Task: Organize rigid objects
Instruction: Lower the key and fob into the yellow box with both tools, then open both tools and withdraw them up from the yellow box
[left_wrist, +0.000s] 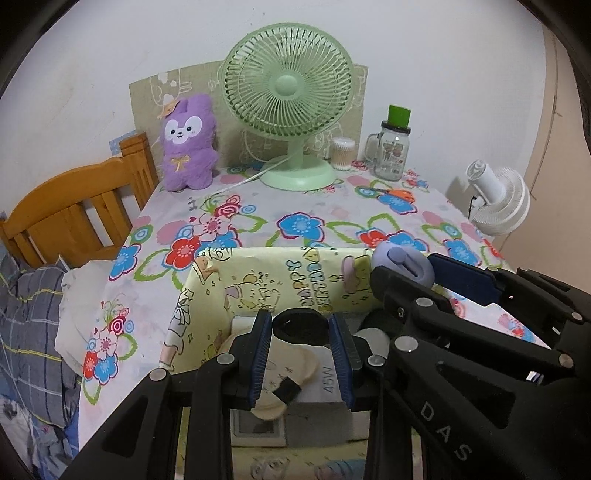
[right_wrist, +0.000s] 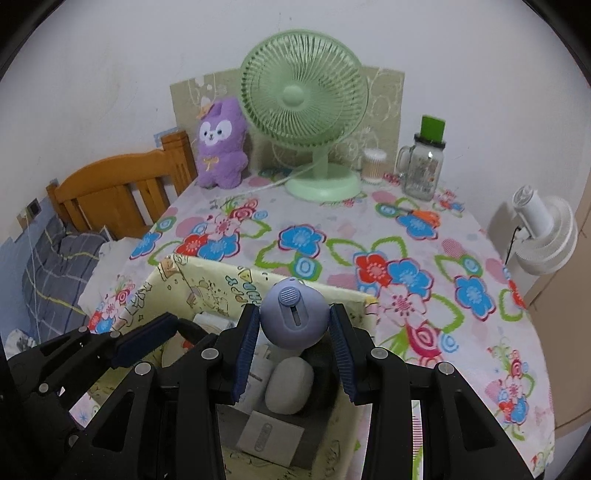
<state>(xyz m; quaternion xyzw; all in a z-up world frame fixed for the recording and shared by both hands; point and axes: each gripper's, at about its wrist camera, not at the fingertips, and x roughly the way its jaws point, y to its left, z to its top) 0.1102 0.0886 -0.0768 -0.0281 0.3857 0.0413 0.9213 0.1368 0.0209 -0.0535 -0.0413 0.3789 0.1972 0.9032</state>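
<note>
left wrist view showed our left gripper (left_wrist: 302, 354) with its jaws clamped on a black ring-shaped piece (left_wrist: 301, 326), held over the yellow birthday-print box (left_wrist: 207, 291) on the flowered tablecloth (left_wrist: 258, 214). inside the box we saw a cream plush item (left_wrist: 291, 369) and a grey box marked 45w (left_wrist: 327, 384). our right gripper (right_wrist: 293, 343) had its jaws closed on a lavender round gadget (right_wrist: 293, 319), above the right part of the same box, with a pale grey oval case (right_wrist: 290, 387) and a white card (right_wrist: 269, 434) lying below it. well beyond, at the wall, stood a green fan (left_wrist: 286, 110), a purple plush toy (left_wrist: 188, 144), a glass jar mug (left_wrist: 391, 151) and a cotton swab tub (left_wrist: 341, 153).
</note>
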